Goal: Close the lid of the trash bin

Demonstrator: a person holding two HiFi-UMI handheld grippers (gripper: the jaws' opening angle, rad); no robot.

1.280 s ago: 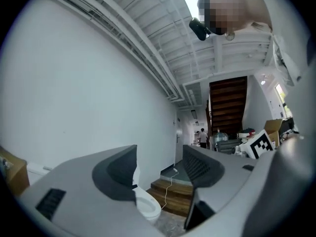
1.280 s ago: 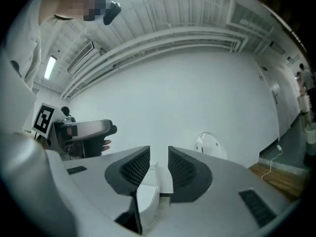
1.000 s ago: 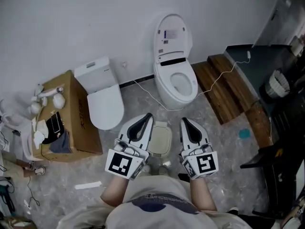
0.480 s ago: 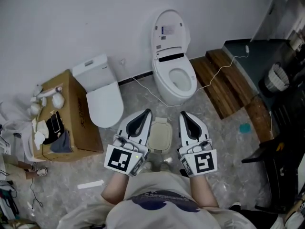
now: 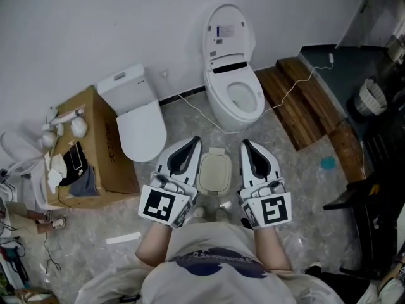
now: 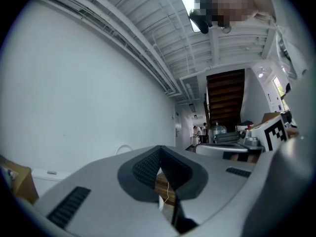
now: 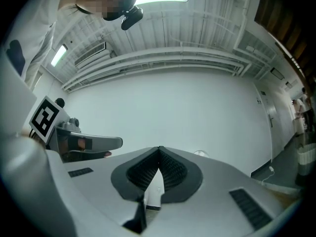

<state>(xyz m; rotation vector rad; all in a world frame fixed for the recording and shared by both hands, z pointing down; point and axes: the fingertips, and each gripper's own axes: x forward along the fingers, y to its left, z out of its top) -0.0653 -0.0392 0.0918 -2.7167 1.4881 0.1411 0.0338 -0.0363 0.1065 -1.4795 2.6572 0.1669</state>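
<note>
1. The left gripper (image 5: 193, 142) hangs at the bin's 9 o'clock with its jaws shut on nothing. A closed tip suits pressing.
2. The beige trash bin (image 5: 214, 173) stands on the floor between the grippers, at 6 o'clock from the open toilet (image 5: 233, 81). Its lid looks flat, so check it with a light downward push.
3. The right gripper (image 5: 244, 143), jaws together and empty, sits at the bin's 3 o'clock.

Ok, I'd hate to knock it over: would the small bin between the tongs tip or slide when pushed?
The bin looks small and plastic, so probably light; it may slide on the smooth floor. Pressing down on its flat top seems unlikely to tip it.
</note>
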